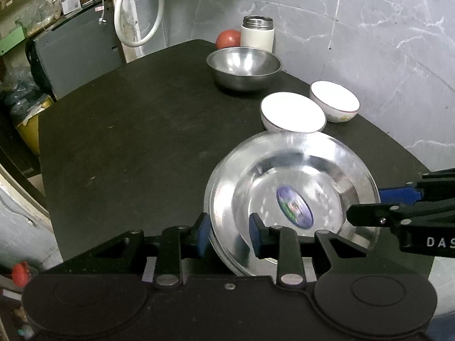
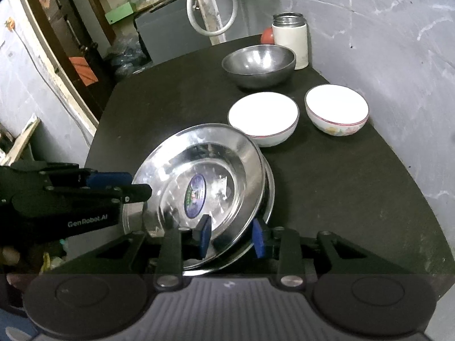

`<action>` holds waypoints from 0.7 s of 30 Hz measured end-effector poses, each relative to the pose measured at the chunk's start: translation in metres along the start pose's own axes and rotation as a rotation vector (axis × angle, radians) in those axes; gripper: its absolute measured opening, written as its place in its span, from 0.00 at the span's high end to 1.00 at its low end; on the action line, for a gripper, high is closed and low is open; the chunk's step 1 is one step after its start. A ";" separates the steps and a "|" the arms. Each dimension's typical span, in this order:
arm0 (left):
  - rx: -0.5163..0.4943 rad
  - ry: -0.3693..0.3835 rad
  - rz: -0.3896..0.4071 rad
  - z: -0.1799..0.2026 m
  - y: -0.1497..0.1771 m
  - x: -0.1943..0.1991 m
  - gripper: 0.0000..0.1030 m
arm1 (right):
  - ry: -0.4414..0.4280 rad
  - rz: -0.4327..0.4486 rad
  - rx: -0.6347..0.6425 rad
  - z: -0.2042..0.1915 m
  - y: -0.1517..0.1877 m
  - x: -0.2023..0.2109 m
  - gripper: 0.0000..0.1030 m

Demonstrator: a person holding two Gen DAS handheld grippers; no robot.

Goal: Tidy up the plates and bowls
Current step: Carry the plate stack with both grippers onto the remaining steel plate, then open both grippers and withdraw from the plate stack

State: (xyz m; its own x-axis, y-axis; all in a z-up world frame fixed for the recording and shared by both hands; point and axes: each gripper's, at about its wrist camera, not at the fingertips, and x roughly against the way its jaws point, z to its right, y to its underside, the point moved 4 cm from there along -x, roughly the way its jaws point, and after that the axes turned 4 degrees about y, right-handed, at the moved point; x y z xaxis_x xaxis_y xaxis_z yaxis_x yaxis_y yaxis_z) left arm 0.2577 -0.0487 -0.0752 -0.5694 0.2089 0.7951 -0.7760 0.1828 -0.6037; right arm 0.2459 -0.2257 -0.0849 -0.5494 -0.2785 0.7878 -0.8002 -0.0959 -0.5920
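A dark, round-edged tabletop [image 1: 128, 142] is standing against a grey marbled wall. Going from left to right, the left gripper [image 1: 227, 234] is straddling the near rim of a shiny round steel plate with a blue sticker at its centre [image 1: 293, 193], its blue-padded jaws set either side of the rim but with gaps showing, so whether it is actually pinching cannot be told. The right gripper [image 2: 231, 236] is reaching in at the plate's opposite edge in the same way, one pad inside and one outside the rim; its grip is equally unclear. A second steel plate [image 2: 270, 187] is peeking out just beneath the first, so the pair are probably being nested into a stack, steadied from both sides. Behind the plates, a white ceramic bowl with a red rim line [image 1: 293, 112] is sitting close, a second matching bowl [image 1: 334, 101] just right of it. Further back are a large steel mixing bowl [image 1: 244, 66], a white flask [image 1: 257, 35] and a red round fruit [image 1: 227, 38].
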 end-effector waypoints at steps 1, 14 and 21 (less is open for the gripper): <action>-0.003 0.000 0.000 0.000 0.000 0.000 0.69 | 0.001 0.000 0.002 0.000 0.000 0.000 0.65; 0.012 -0.017 0.003 -0.004 0.000 0.002 0.63 | 0.000 -0.001 0.009 -0.001 0.001 0.000 0.63; 0.026 -0.028 0.013 -0.008 0.000 0.005 0.50 | 0.013 0.000 0.006 0.000 0.001 0.001 0.55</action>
State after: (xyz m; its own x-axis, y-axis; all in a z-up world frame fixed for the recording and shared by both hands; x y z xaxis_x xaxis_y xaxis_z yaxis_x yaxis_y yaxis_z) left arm 0.2568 -0.0402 -0.0713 -0.5867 0.1840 0.7886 -0.7748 0.1555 -0.6128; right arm 0.2446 -0.2263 -0.0849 -0.5525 -0.2662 0.7898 -0.7988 -0.1017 -0.5930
